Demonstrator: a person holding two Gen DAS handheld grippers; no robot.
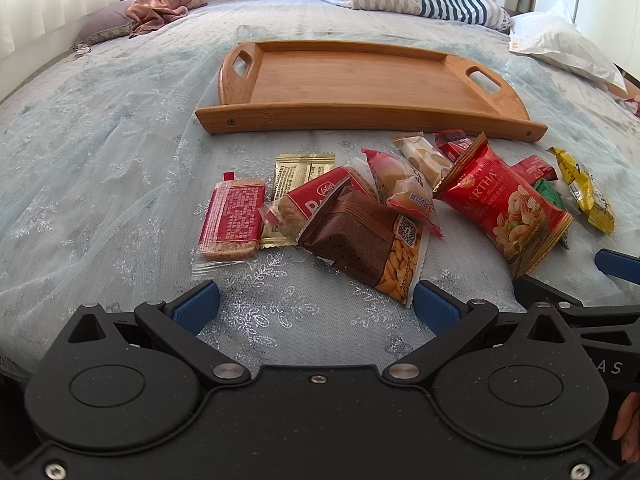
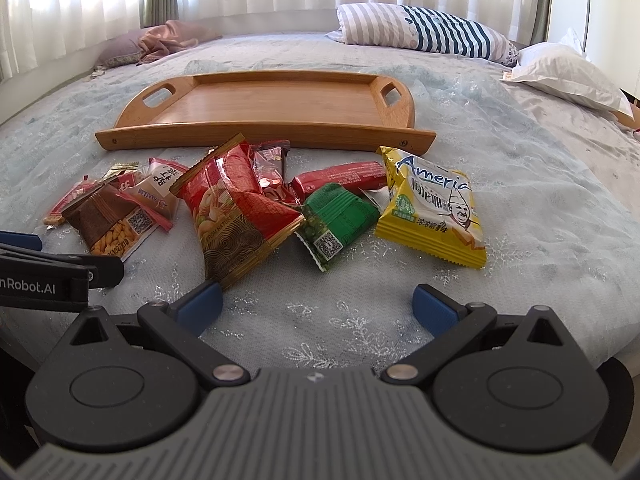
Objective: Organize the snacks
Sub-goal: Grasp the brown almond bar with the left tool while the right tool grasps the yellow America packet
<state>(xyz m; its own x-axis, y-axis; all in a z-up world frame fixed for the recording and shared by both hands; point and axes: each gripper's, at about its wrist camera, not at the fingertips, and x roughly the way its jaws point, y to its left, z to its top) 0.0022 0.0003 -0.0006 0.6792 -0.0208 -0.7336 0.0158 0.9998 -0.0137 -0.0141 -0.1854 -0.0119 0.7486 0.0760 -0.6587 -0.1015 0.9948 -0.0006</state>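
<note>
Both my claws spread wide, holding nothing: left gripper [image 1: 316, 306], right gripper [image 2: 318, 306]; they hover short of the snack pile [image 2: 256, 200]. Wooden tray [image 2: 264, 136] sits bare just behind; likely the destination.

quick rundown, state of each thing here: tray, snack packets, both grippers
wooden tray: empty, flat on the bed
red nut bag: sealed, on the bed, leaning on other packets
yellow packet: sealed, flat on the bed
green packet: sealed, beside the yellow packet
brown packet: sealed, resting on other packets
left gripper: open, holding nothing
right gripper: open, holding nothing
</note>
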